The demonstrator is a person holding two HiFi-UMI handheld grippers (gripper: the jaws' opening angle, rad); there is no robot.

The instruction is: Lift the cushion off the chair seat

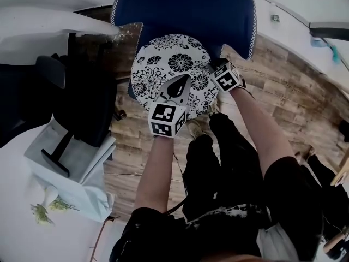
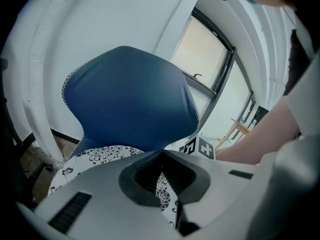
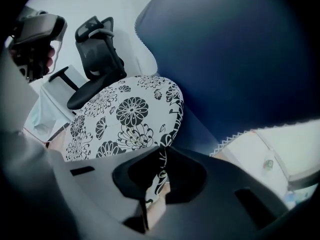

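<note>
A round white cushion [image 1: 169,64] with black flower print lies on the seat of a dark blue chair [image 1: 185,10]. My left gripper [image 1: 177,86] is at the cushion's near edge, and in the left gripper view [image 2: 161,154] its jaws are closed with patterned cushion [image 2: 100,156] fabric pinched between them. My right gripper [image 1: 214,67] is at the cushion's right edge. In the right gripper view [image 3: 162,151] the jaws are closed on the printed rim of the cushion [image 3: 125,114], beside the blue chair [image 3: 240,59] back.
A black office chair [image 1: 82,97] stands left of the blue one and also shows in the right gripper view [image 3: 97,59]. A white table [image 1: 22,212] with a small flower sprig [image 1: 41,209] is at lower left. Wooden floor [image 1: 283,91] lies to the right, and a window [image 2: 210,59] is behind the chair.
</note>
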